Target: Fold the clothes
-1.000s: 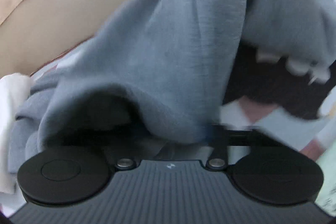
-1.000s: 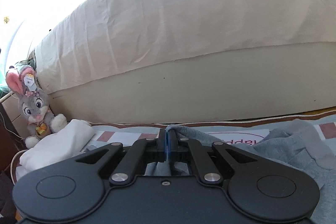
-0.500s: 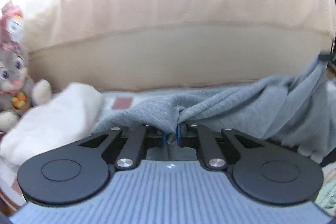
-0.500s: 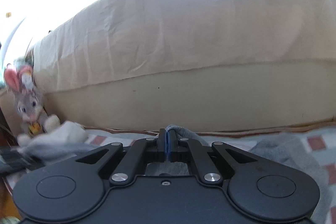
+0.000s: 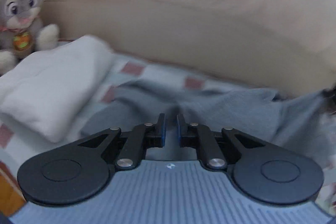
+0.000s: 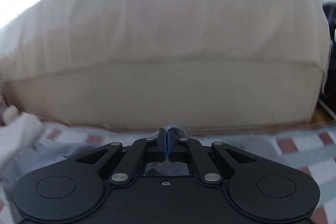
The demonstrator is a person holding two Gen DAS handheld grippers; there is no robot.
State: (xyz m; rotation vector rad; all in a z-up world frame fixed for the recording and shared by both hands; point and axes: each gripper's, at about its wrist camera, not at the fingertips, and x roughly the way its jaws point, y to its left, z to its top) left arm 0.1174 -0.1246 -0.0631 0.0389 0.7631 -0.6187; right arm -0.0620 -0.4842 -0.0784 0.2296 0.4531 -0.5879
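Note:
A grey garment (image 5: pixel 241 110) lies spread on a checked blanket (image 5: pixel 147 68) in front of a beige mattress. My left gripper (image 5: pixel 170 119) is low over the garment's near edge. Its blue pads stand a narrow gap apart, and the fabric's creases run in between them. From there the cloth stretches off to the right. My right gripper (image 6: pixel 167 131) is shut, and a tuft of the grey garment (image 6: pixel 174 128) pokes out above its tips. More of the grey cloth hangs under it. Both views are blurred by motion.
A folded white cloth (image 5: pixel 48 93) sits on the blanket at the left, also seen as a white cloth (image 6: pixel 19 135) in the right wrist view. A plush rabbit (image 5: pixel 20 3) leans behind it. The mattress side (image 6: pixel 168 87) walls off the far side. The checked blanket (image 6: pixel 283 152) continues right.
The left gripper came out from under the hanging garment, closed on its edge and swung left and down. The right gripper has kept its hold and moved right along the mattress.

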